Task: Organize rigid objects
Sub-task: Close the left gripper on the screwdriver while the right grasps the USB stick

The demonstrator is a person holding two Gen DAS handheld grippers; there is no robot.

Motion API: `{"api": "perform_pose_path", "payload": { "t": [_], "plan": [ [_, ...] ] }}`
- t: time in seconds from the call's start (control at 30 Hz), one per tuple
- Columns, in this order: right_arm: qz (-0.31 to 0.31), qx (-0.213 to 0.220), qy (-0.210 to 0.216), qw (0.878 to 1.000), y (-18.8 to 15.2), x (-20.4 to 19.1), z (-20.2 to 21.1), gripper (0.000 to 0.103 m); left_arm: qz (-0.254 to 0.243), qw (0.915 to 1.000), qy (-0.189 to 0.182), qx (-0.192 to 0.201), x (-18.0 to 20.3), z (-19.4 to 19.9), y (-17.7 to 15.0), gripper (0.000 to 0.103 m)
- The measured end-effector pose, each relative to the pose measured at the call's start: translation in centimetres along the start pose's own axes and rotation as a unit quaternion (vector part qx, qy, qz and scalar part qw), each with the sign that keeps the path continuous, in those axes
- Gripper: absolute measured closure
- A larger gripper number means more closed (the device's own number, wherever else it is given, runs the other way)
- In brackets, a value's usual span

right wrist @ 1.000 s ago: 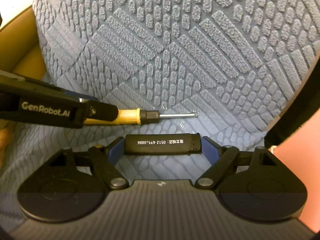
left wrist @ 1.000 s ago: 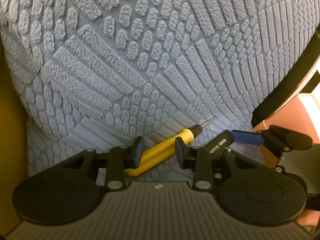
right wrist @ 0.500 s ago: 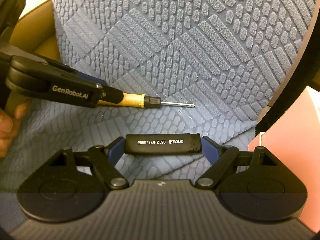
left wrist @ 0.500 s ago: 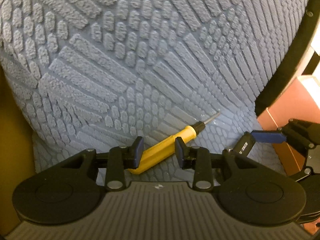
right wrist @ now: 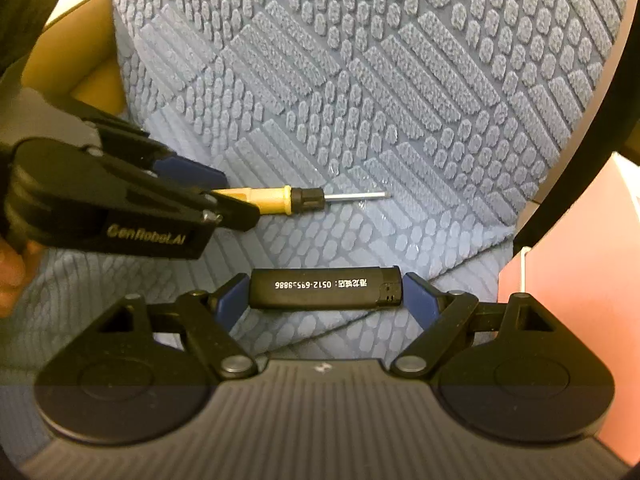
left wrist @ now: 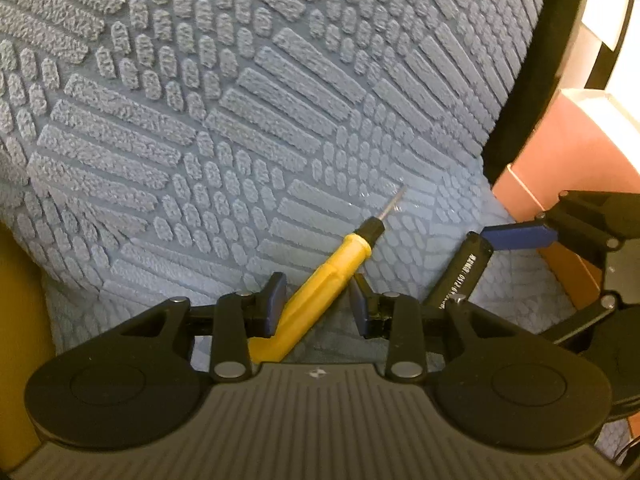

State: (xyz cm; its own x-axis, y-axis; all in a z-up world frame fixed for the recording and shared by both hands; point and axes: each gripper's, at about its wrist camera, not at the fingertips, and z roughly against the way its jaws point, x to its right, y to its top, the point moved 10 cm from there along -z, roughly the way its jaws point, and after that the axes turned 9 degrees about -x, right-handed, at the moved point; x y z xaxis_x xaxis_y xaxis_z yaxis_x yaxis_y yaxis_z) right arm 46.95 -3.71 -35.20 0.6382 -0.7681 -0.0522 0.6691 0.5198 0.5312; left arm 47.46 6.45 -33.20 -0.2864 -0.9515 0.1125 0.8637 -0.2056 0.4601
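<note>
Two claws are at work over a grey-blue textured cushion (left wrist: pixel 248 128); each holds one item. Left claw (left wrist: pixel 318 300): clamped on a yellow screwdriver (left wrist: pixel 320 288); the pads bear on the yellow handle, which runs slantwise between them, butt end low toward the claw body, black collar and thin metal shaft pointing up and to the right; the shaft tip lies at the cushion surface, though contact cannot be confirmed. Right claw (right wrist: pixel 325 294): closed on a black lighter (right wrist: pixel 325 288), gripped end to end; the lighter lies crosswise between the blue pads, white printed digits facing the camera and reading upside down, its vented head at the right-hand pad.

Relative positions: in the right wrist view the left claw (right wrist: pixel 216 196) enters from the left, the screwdriver (right wrist: pixel 300 200) projecting from it level, shaft toward the right; the lighter sits nearer the camera than the screwdriver, the two apart. In the left wrist view the right claw (left wrist: pixel 516 236) comes in from the right edge, the lighter (left wrist: pixel 460 276) just beside the left claw's right finger; no contact is visible. A pink box (left wrist: pixel 556 168) stands to the right of the cushion, beyond a black curved rim (left wrist: pixel 532 80).
</note>
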Motion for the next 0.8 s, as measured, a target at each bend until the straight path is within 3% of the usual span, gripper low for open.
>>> {"api": "perform_pose_path", "payload": {
  "t": [0.33,0.8],
  "plan": [
    [0.006,-0.006,-0.007,1.0,-1.6,-0.3,0.2,0.018,0.066,0.9974,0.029,0.003,2.1,0.3,-1.7,0.074],
    [-0.009,-0.009,0.007,1.0,-6.2,-1.2,3.7,0.018,0.203,0.9791,0.015,0.009,2.7,3.6,-8.2,0.083]
  ]
}}
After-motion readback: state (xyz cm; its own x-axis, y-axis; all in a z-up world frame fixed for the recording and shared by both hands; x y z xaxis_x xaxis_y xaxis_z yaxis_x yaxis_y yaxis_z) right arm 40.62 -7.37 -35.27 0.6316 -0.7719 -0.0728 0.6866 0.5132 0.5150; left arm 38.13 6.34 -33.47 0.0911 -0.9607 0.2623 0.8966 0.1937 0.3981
